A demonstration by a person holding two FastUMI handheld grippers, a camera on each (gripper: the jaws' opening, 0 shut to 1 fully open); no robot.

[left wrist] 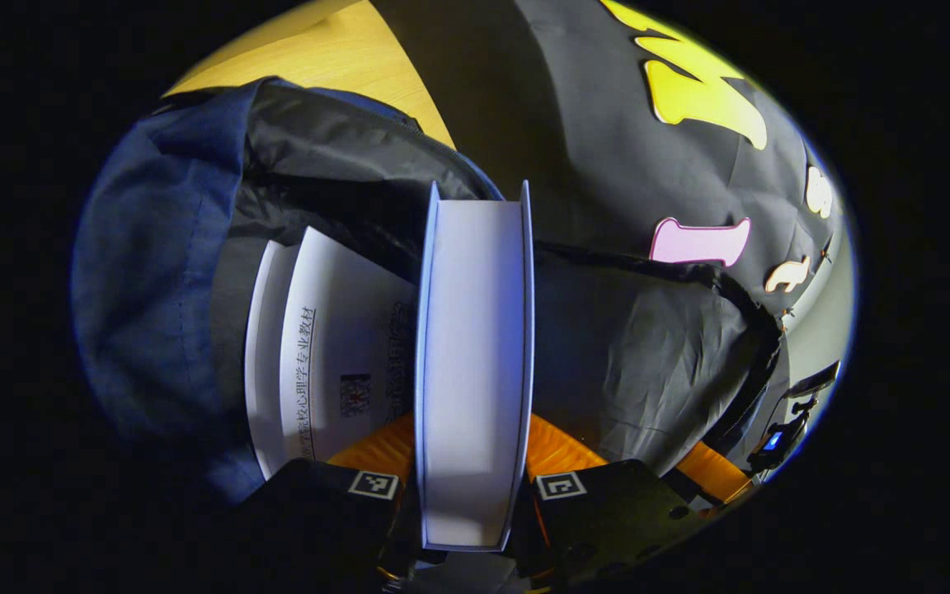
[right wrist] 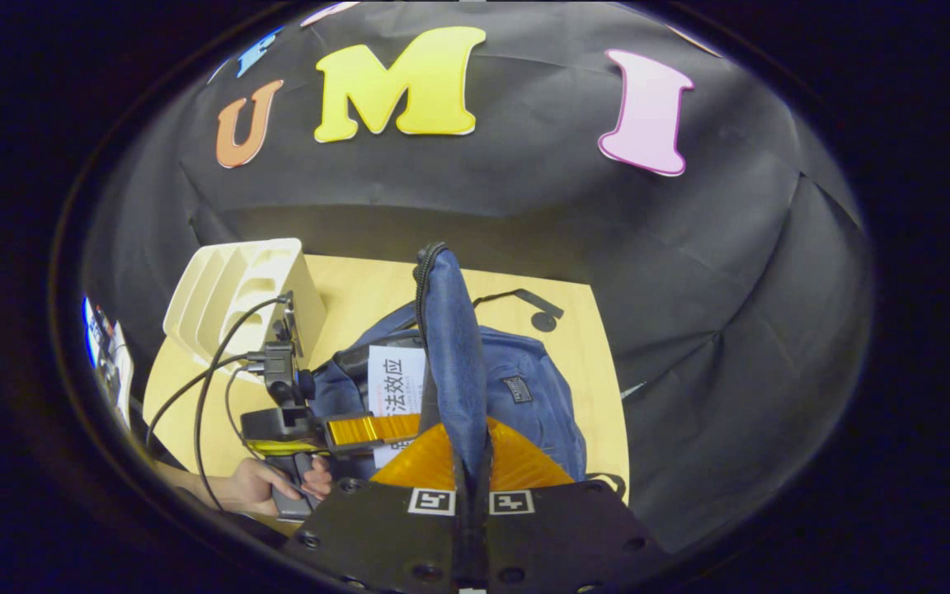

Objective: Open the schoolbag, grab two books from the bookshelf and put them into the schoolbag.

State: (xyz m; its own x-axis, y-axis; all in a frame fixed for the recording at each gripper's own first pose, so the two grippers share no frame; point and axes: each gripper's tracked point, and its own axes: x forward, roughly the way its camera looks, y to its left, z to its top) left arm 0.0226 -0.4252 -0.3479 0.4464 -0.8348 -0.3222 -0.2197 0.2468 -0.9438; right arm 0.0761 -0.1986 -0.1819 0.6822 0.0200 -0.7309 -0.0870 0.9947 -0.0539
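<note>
The blue schoolbag (left wrist: 145, 280) lies open, its dark lining (left wrist: 648, 355) spread wide. One white book (left wrist: 335, 363) with printed text sits inside it. My left gripper (left wrist: 471, 466) is shut on a second white book (left wrist: 475, 330), held edge-on over the opening. In the right gripper view, my right gripper (right wrist: 472, 466) is shut on the bag's blue flap (right wrist: 452, 355) and holds it upright. There the left gripper (right wrist: 364, 431), held by a hand (right wrist: 256, 483), grips the white book (right wrist: 395, 375) at the mouth of the schoolbag (right wrist: 524, 388).
A cream bookshelf (right wrist: 236, 289) stands at the back left of the wooden table (right wrist: 590, 363). Black cables (right wrist: 211, 371) run from the left gripper past the shelf. A black strap end (right wrist: 543, 318) lies behind the bag. The table's right edge is close to the bag.
</note>
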